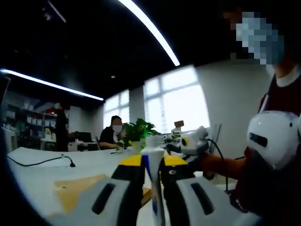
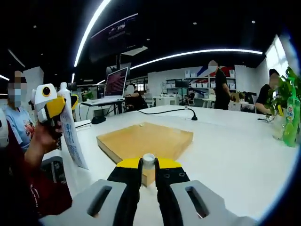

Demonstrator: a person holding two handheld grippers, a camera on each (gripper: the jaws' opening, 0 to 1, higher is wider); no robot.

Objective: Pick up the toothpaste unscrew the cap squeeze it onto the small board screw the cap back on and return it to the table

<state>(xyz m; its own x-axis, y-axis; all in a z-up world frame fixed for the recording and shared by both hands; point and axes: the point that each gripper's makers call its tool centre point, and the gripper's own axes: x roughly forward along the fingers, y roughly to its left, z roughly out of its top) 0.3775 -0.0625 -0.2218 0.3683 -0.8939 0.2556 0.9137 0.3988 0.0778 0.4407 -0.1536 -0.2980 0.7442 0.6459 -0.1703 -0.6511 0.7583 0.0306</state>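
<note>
In the left gripper view the left gripper is clamped on the toothpaste, which stands upright between its 2 yellow-tipped jaws with its open white neck poking out above them, held up off the table. Below and to the left lies the board, a flat wooden slab on the white top, and a black cable trails across the table beyond it. To the right the right gripper sits in the person's hand. In the right gripper view the right gripper is closed on the cap, a small white cap pinched between its jaw tips, just in front of the near edge of the board. At the left of this view the left gripper shows in the person's hand, with the toothpaste hanging down from it, white with blue print, clear of the table and to the left of the board. A laptop stands further back on the table, a green bottle at the right edge, and people stand and sit in the room behind.
</note>
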